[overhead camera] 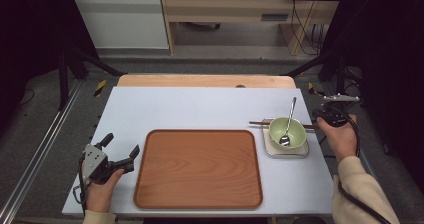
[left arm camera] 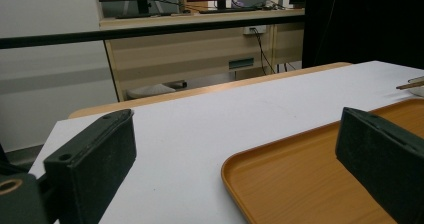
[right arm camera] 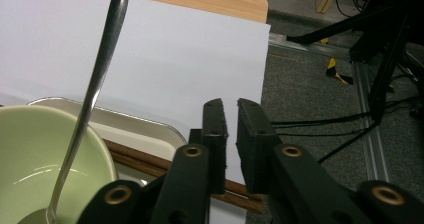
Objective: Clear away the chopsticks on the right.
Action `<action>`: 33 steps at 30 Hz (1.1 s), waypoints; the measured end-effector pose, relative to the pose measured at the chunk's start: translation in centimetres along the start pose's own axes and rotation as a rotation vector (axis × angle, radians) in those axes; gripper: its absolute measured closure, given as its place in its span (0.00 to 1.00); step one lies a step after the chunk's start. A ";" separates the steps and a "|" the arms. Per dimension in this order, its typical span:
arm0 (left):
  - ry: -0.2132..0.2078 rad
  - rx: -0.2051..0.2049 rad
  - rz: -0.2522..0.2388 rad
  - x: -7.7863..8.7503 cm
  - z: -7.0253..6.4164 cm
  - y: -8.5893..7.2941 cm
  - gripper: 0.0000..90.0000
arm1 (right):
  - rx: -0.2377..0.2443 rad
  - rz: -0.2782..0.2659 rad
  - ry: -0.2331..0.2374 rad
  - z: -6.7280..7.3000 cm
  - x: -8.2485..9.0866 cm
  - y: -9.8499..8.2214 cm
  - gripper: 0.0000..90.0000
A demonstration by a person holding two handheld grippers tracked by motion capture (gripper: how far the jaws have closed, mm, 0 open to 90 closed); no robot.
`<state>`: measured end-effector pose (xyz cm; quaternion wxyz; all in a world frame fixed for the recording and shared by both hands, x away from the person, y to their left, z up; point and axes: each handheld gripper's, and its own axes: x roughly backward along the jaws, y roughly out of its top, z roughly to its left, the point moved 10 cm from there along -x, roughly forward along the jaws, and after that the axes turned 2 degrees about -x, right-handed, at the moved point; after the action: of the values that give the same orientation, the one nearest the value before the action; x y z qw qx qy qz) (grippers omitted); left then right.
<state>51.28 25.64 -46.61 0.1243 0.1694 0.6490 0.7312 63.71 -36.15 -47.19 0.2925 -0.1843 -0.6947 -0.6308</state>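
Right claw [right arm camera: 230, 111], nearly together, just over chopsticks [right arm camera: 145, 160] beside green bowl [right arm camera: 30, 149]; left claw [left arm camera: 235, 154] apart.

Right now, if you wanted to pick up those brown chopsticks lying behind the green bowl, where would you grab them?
Probably at the right-hand end of the chopsticks, coming in from the table's right edge. That end sticks out past the small tray and lies across its rim, so thin jaws could close across both sticks. The middle sits close behind the green bowl and under the leaning spoon. The right gripper is already there, jaws nearly together.
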 end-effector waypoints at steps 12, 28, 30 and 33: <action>0.011 0.008 -0.005 0.1 0.2 0.0 0.03 | -0.016 0.044 0.029 0.3 -2.5 -0.9 1.00; 0.013 0.010 0.014 0.0 -0.1 -0.5 0.03 | 0.024 0.159 0.012 -1.2 -4.9 -3.1 1.00; 0.014 0.010 0.018 0.0 -0.1 -0.6 0.03 | 0.044 0.174 0.021 -1.1 -5.0 -3.4 1.00; 0.014 0.011 0.019 0.0 0.0 -0.7 0.03 | 0.043 0.192 0.029 -1.0 -5.0 -3.7 1.00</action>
<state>51.24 25.69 -47.26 0.1118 0.1712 0.6524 0.7298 65.36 -37.03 -53.21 0.3656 -0.2345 -0.6830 -0.5872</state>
